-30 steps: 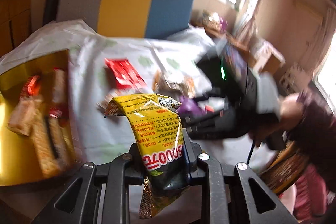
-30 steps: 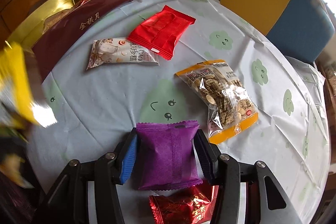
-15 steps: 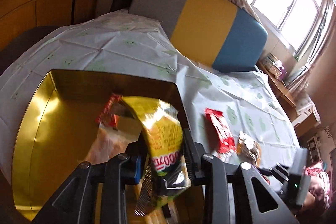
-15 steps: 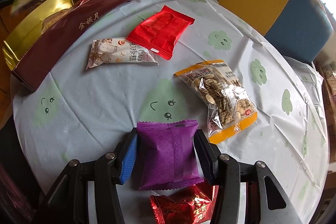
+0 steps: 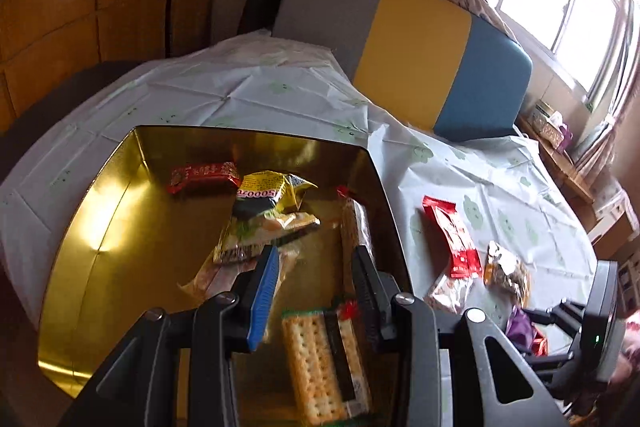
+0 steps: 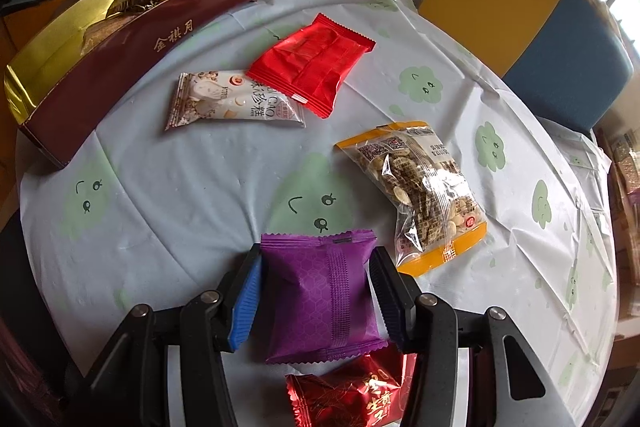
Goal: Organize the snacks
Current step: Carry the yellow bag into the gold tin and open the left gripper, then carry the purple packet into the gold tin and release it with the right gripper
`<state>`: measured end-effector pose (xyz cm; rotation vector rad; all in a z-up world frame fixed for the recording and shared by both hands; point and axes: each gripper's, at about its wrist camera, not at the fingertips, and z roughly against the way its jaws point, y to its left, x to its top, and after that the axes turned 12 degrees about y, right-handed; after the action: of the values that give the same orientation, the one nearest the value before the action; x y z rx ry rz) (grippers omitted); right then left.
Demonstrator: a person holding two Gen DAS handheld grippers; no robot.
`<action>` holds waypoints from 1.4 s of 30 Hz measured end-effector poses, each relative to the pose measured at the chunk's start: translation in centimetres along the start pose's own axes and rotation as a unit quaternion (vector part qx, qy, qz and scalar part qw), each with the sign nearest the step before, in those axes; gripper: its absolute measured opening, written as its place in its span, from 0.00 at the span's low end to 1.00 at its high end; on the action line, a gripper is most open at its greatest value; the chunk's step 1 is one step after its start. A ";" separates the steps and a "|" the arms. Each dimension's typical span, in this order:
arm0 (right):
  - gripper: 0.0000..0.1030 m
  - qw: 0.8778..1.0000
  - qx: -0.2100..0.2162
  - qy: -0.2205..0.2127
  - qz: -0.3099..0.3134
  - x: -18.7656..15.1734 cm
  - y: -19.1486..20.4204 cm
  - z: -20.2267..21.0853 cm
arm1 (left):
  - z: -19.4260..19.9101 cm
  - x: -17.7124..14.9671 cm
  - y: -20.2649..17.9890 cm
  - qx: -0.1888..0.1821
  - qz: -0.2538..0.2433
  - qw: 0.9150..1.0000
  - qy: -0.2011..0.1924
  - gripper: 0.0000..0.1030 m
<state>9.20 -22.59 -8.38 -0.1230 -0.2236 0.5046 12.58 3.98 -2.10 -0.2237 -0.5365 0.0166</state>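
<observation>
Round desk (image 6: 192, 195) under pale cloth. Left tongs (image 5: 314, 267) just opened, empty; yellow packet (image 5: 272, 193) dropped into gold box (image 5: 100, 211). Right tongs (image 6: 316, 291) clamped on purple packet (image 6: 320, 291), likely next.

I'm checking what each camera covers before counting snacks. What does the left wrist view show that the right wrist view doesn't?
Only the left wrist view shows the gold box's floor: a cracker pack, a red bar and the yellow packet, lying clear of the open left tool.

Only the right wrist view shows the dark red foil packet and the right tool gripping the purple packet at both sides.

Both show the gold box, the red packet, the white packet and the nut bag.
</observation>
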 end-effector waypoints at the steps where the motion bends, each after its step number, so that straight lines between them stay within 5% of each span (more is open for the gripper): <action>1: 0.51 1.000 -0.001 0.000 0.000 0.0 0.0 0.0 | 0.3 -0.6 -0.3 0.005 -0.004 1.000 -0.002 0.37; 24: 0.49 1.000 0.002 -0.011 -0.007 -0.5 0.0 -0.1 | 2.5 -5.4 -0.1 0.081 -0.021 0.997 -0.002 0.37; 42: 0.43 0.998 0.001 0.010 -0.061 0.3 0.0 0.1 | 3.1 -5.7 4.0 0.084 0.027 0.996 -0.009 0.37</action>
<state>9.38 -22.43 -8.24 -0.1123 -0.2096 0.3810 6.23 8.08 -3.25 -0.0728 -0.5449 0.1156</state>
